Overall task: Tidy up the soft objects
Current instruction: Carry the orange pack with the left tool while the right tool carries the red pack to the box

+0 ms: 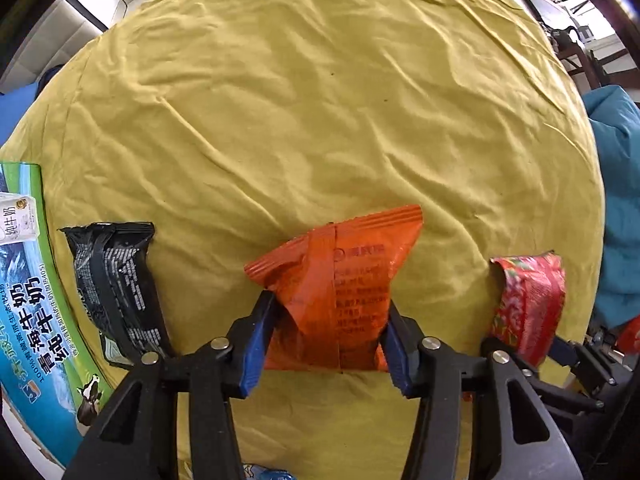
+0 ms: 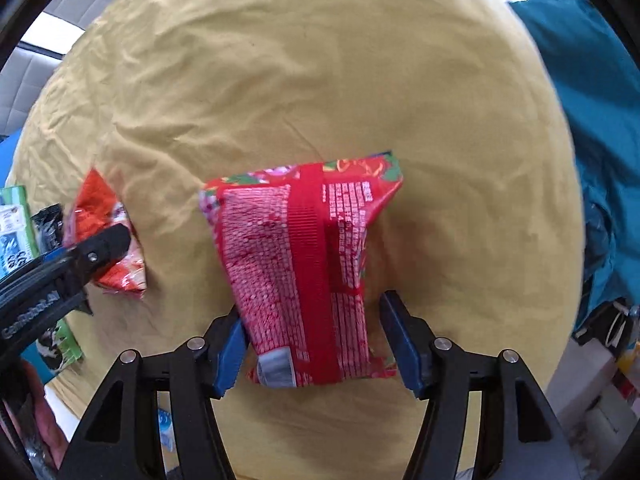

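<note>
Surface: wrinkled yellow cloth (image 1: pixel 320 120) covers the bench; teal fabric (image 2: pixel 592 100) at its right edge.
Left gripper (image 1: pixel 332 316): clamped on the orange packet (image 1: pixel 340 288), long axis pointing away.
Right gripper (image 2: pixel 312 336): red packet (image 2: pixel 304 272) between its jaws, right pad apart; lengthwise away.
Black packet (image 1: pixel 116 288): lies beside a milk carton (image 1: pixel 32 280).

Wrinkled yellow cloth (image 1: pixel 320 120) lies bare ahead; milk carton (image 1: pixel 28 280) flanks left.

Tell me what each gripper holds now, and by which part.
The left gripper pinches the orange foil snack packet at its near lower sides. The right gripper straddles the red flowered snack packet; only one finger clearly touches, so its hold cannot be told.
</note>
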`<state>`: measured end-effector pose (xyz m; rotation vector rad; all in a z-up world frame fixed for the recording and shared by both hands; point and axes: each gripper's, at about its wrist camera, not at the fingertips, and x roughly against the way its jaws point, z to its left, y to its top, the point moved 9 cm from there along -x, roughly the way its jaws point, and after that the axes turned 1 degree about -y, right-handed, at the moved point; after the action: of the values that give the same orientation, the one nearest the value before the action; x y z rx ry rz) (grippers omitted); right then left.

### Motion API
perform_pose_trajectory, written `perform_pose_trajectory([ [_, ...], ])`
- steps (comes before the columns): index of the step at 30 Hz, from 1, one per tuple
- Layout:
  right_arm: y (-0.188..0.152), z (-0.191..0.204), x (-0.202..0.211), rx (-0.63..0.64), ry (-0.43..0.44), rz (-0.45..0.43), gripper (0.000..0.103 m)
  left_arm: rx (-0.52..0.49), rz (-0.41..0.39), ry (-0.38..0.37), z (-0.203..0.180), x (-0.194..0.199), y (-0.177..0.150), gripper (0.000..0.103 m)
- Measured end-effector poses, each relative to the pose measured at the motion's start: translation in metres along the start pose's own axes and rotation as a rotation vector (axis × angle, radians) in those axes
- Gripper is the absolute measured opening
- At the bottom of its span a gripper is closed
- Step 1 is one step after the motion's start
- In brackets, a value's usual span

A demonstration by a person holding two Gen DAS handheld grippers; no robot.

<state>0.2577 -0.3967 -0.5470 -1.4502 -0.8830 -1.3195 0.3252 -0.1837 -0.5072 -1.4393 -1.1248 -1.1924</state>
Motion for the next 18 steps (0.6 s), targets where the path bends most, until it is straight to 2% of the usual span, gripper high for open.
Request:
perform_pose_trajectory([
  [2, 0.008, -0.003, 0.001, -0.018, -0.009, -0.019, 0.062, 0.008, 0.005, -0.009, -0.002, -0.009, 0.004, 0.049],
  [3, 0.007, 0.000, 0.003, -0.016, -0.014, -0.027, 0.051, 0.010, 0.000, -0.007, -0.003, -0.013, 0.005, 0.047],
  [4, 0.005, -0.005, 0.007, -0.011, -0.026, -0.035, 0.050, 0.015, -0.006, -0.008, -0.003, -0.014, 0.004, 0.046],
  [6, 0.001, 0.000, 0.011, -0.017, -0.019, -0.041, 0.048, 0.023, -0.021, -0.017, -0.002, -0.014, 0.004, 0.040],
  [13, -0.014, 0.018, 0.042, -0.005, 0.020, -0.066, 0.046, -0.005, -0.069, -0.024, 0.001, 0.013, -0.023, 0.039],
  [18, -0.030, 0.038, 0.073, 0.022, 0.069, -0.107, 0.046, -0.001, -0.130, -0.054, 0.010, 0.051, -0.047, 0.039],
])
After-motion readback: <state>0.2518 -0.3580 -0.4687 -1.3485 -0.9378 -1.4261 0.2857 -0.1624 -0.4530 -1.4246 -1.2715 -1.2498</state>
